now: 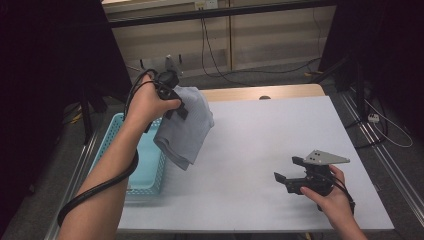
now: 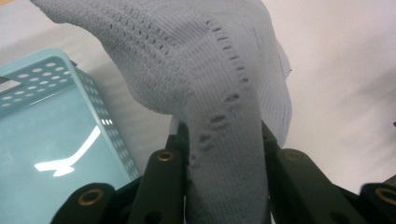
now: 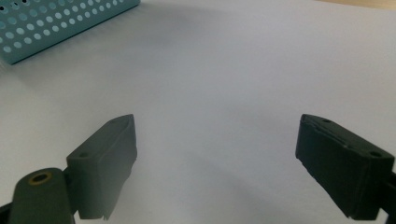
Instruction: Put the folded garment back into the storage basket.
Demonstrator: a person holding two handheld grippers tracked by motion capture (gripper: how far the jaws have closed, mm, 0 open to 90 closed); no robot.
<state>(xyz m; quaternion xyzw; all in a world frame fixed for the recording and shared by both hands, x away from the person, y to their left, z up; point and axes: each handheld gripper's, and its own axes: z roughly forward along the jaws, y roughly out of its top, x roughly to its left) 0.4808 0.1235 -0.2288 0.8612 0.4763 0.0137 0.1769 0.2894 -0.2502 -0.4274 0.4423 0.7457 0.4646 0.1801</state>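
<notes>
Above the basket (image 1: 150,165), left tongs (image 1: 177,107) grip cloth (image 1: 187,130) (hanging); right tongs (image 1: 289,175) gape.

A white table (image 1: 260,145) carries the scene, its top plain and matte, with a strip of bare wood along the far edge. A turquoise basket (image 1: 150,170) with perforated walls rests at its left edge, partly hanging past the side. The floor (image 1: 280,75) beyond is grey, with cables running across it.
</notes>
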